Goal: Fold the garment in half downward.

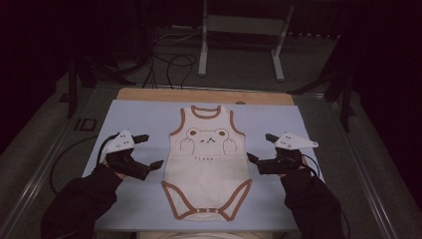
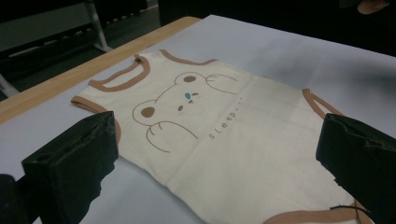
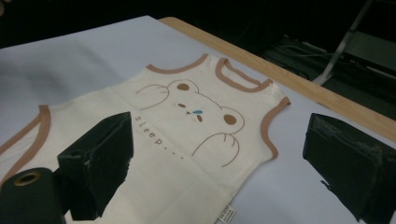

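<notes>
While the bodysuit lies flat and face up in the middle of the blue mat, we hold the left gripper and right gripper just beside its two edges, apart from the cloth, jaws spread wide and empty.

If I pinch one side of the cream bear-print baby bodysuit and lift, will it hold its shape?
Probably not. The cream bear-print baby bodysuit lies flat with fold creases, so it is likely thin, floppy cloth that drapes. It looks light, and may slide on the smooth pale blue mat when pushed.
</notes>
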`<state>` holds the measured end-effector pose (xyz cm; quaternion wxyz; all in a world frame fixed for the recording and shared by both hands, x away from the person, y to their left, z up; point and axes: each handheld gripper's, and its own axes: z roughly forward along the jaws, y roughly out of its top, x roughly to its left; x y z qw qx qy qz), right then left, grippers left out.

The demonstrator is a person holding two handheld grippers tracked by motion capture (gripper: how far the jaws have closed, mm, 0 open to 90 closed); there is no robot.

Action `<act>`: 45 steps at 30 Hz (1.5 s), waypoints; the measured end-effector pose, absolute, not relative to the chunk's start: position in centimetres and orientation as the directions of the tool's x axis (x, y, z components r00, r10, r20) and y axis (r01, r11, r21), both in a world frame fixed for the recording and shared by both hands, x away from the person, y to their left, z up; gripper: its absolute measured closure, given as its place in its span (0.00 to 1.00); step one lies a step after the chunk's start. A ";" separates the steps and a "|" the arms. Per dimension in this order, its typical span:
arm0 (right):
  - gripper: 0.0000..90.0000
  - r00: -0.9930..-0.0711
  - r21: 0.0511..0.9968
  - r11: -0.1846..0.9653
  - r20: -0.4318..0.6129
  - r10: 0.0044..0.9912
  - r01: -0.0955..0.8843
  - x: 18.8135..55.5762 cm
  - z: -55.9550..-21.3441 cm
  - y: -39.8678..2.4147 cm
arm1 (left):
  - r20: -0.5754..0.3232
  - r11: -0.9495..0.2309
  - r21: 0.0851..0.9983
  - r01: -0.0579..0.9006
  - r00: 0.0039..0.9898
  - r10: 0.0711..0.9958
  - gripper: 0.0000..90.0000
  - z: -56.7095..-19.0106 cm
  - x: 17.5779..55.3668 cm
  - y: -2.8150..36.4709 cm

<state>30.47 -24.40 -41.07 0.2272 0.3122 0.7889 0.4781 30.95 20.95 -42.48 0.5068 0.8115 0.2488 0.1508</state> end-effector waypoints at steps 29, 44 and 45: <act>0.10 -0.696 0.827 0.379 0.020 0.718 0.415 35.2 -47.6 -23.5 | -0.053 -0.430 0.830 0.355 0.818 0.573 0.00 -47.9 35.8 17.9; 0.10 -0.678 0.767 0.381 0.093 0.729 0.516 37.1 -50.6 -22.7 | -0.044 -0.524 0.732 0.436 0.797 0.602 0.01 -50.2 37.1 16.9; 0.10 -0.677 0.765 0.383 0.093 0.730 0.518 37.1 -50.8 -22.7 | -0.043 -0.527 0.727 0.441 0.795 0.605 0.02 -50.3 37.2 16.9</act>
